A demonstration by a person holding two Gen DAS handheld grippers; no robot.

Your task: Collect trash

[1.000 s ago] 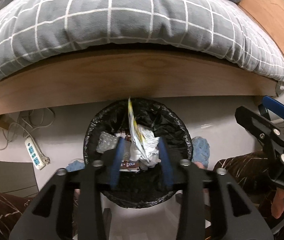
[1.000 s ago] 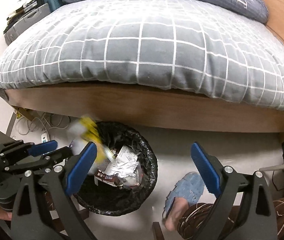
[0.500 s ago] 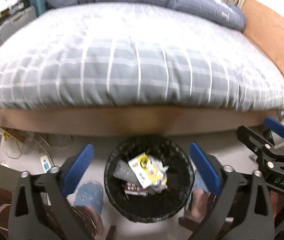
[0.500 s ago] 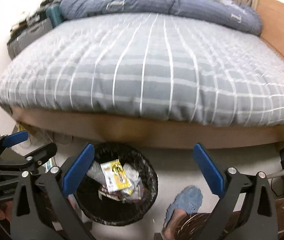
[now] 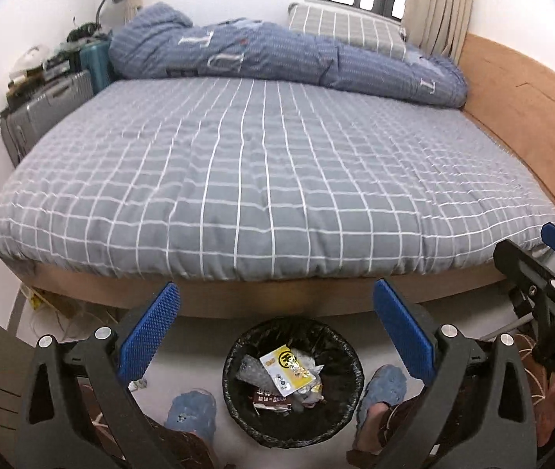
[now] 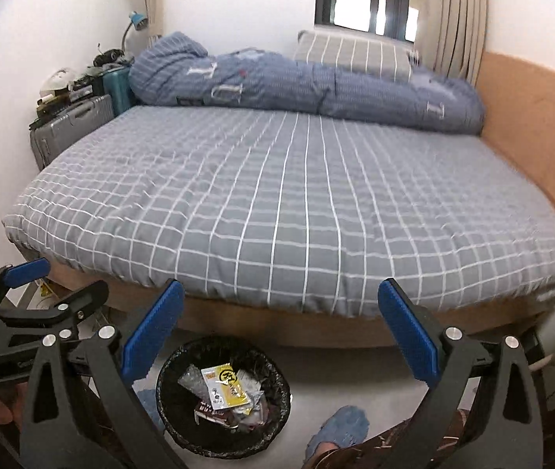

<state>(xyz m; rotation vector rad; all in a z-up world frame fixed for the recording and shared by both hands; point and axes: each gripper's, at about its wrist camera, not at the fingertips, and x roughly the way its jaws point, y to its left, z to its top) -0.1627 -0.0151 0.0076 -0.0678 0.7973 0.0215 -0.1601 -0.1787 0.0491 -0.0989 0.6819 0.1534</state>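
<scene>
A black-lined trash bin (image 5: 234, 383) stands on the floor by the bed; it also shows in the right wrist view (image 6: 167, 402). A yellow and white wrapper (image 5: 287, 375) lies on top of crumpled trash inside it, also seen in the right wrist view (image 6: 225, 387). My left gripper (image 5: 275, 336) is open and empty, held above the bin. My right gripper (image 6: 281, 336) is open and empty, up and right of the bin. Each gripper appears at the edge of the other's view.
A bed with a grey checked cover (image 5: 261, 179) fills the view beyond the bin, with a rolled blue duvet (image 5: 277, 54) at its far side. Suitcases (image 5: 42, 105) stand at the far left. The person's blue slippers (image 5: 193, 414) flank the bin.
My left gripper opened and let the wrapper fall into the bin. Both grippers then rose and tilted up, so the bed now fills the views.
</scene>
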